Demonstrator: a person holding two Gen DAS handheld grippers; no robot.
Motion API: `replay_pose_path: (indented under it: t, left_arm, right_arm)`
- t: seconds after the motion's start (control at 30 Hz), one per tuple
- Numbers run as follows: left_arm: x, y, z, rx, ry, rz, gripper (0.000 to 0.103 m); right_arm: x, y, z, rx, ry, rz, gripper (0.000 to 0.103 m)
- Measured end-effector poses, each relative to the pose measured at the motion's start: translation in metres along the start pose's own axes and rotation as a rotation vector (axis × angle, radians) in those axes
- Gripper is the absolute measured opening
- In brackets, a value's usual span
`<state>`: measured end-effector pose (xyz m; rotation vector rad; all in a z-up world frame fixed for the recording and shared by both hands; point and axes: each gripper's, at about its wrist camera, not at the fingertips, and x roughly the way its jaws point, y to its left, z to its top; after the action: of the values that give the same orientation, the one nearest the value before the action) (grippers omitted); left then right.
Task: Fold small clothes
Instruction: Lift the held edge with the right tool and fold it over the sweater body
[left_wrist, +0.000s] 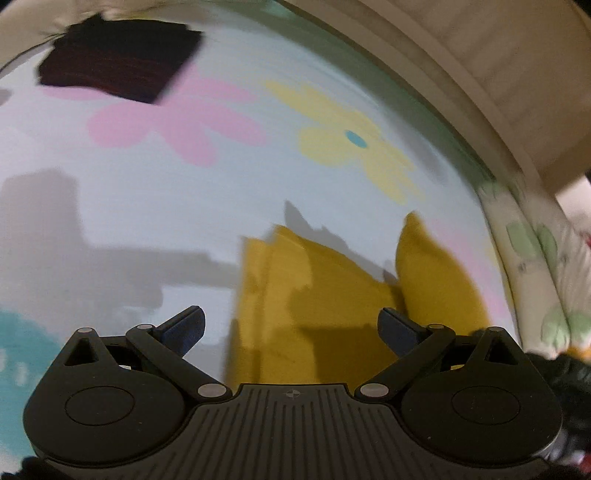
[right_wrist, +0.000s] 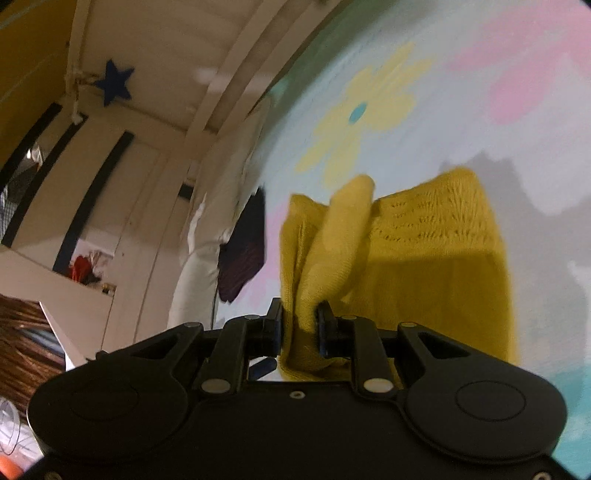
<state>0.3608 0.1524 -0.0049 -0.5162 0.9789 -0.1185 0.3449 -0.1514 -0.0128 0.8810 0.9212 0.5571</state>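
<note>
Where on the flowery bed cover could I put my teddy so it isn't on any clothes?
Bare cover lies around the yellow flower and the pink flower, between the dark folded cloth and the yellow knit garment. It is crowded at the knit garment, where the right tool grips it.

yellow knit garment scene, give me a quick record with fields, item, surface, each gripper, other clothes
item: yellow knit garment, partly folded, one part pulled up
surface: pale blue bedsheet printed with pink and yellow flowers
right gripper: shut on a bunched part of the garment, lifting it
left gripper: open, nothing between its fingers, above the garment's near edge
other clothes: dark folded garment lying apart, at the far side of the sheet
image quality: motion blur in both views
</note>
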Motion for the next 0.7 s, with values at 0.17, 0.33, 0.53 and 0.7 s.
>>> replay_pose_path:
  t: [0.17,0.33,0.53,0.7]
  left_arm:
    - [-0.012,0.027,0.011,-0.044,-0.016,0.003,0.101]
    - [-0.012,0.035,0.012,-0.058,-0.004,-0.012,0.101]
    - [-0.014,0.033,0.009,-0.037,-0.001,-0.04,0.101]
    - [0.001,0.015,0.001,-0.009,0.063,-0.132,0.101]
  right_arm:
    - [0.032,0.008,-0.017,-0.011,0.045,0.004,0.023]
    - [0.043,0.026,-0.031,-0.122,0.05,-0.04,0.02]
    - [0.022,0.033,-0.029,-0.237,0.02,-0.123,0.036]
    - [0.004,0.038,-0.039,-0.425,0.086,-0.244,0.056]
